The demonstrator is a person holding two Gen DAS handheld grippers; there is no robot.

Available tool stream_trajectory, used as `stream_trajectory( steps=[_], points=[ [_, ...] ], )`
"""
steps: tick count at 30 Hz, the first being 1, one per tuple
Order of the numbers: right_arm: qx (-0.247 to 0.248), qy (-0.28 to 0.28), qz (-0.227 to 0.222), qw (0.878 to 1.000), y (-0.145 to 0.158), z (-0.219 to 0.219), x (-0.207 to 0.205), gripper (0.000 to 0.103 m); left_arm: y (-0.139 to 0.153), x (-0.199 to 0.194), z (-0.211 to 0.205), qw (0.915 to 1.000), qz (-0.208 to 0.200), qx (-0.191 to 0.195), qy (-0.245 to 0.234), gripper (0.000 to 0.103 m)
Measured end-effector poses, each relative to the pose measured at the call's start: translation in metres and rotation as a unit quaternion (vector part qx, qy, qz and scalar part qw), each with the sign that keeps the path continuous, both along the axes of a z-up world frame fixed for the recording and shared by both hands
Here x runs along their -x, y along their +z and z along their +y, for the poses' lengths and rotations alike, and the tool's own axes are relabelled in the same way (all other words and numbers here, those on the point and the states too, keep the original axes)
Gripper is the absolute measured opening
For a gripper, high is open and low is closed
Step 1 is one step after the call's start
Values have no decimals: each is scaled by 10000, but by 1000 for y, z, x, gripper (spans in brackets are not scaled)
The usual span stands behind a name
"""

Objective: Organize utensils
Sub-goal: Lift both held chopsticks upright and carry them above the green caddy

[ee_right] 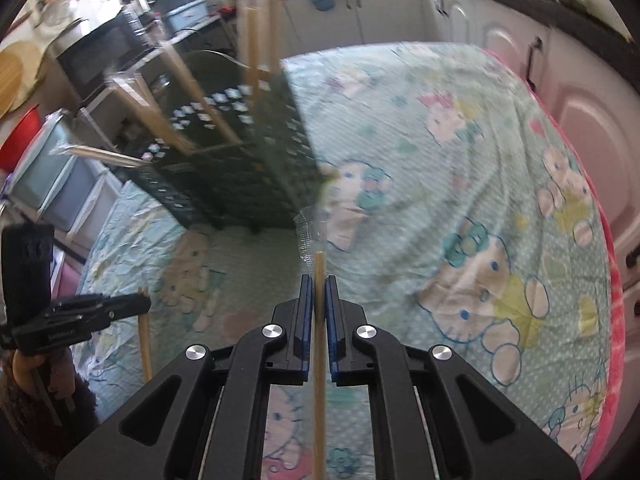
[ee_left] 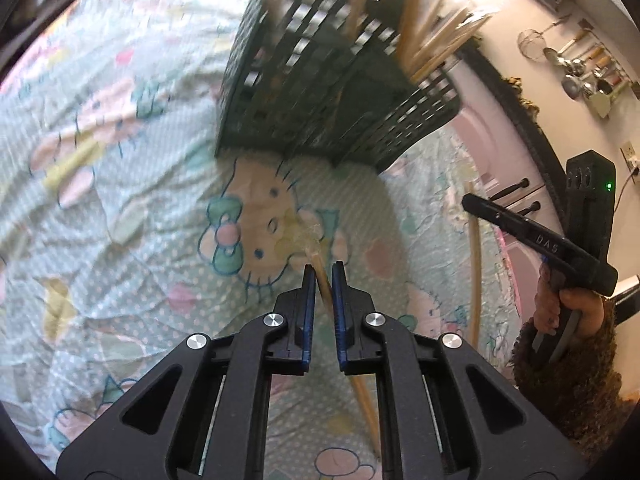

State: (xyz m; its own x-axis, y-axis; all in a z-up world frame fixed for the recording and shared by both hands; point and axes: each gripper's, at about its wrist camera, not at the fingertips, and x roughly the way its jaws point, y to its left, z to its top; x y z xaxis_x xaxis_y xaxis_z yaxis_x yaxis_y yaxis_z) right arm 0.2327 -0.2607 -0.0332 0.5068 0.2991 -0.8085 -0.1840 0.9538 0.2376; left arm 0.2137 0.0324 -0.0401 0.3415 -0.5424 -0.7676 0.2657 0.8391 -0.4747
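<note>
Each gripper pinches a wrapped chopstick above the cartoon-print cloth (ee_right: pixel 460 128): the left gripper (ee_left: pixel 323 270) clamps one chopstick (ee_left: pixel 320 268), the right gripper (ee_right: pixel 319 282) another chopstick (ee_right: pixel 319 276). Near them the dark green slotted basket (ee_left: pixel 320 92) stands, already holding several chopsticks (ee_left: pixel 436 44)

left gripper (ee_left: pixel 323 276): matt black plastic, blue ribbed pads, shiny metal screw heads
chopstick between its jaws (ee_left: pixel 322 280): pale wood in a clear glossy wrapper
right gripper (ee_right: pixel 319 288): the same matt black plastic and blue pads
chopstick between those jaws (ee_right: pixel 319 320): smooth light wood, clear wrapper at the tip
basket beyond the jaws (ee_left: pixel 320 92): dark green plastic lattice
cloth under the jaws (ee_left: pixel 120 200): soft printed fabric, creased, matt
sleeve (ee_left: pixel 568 372): brown fuzzy fleece
</note>
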Motion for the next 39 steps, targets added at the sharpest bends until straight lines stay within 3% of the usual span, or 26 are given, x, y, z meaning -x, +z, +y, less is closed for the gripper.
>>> stream_trajectory(
  steps=[13,21,39],
  points=[
    [130,574,-834,9948,46,43,19,7,59,6,-18,9957,-887,-210,-136,3],
    [161,709,-1403,9874,74,55,27,7,96,6,-23,9890,-1446,-294,-107,3],
    [-115,863,-2507,9641,141,82,31,7,175,-5,-19,9705,-2401,-53,220,3]
  ],
)
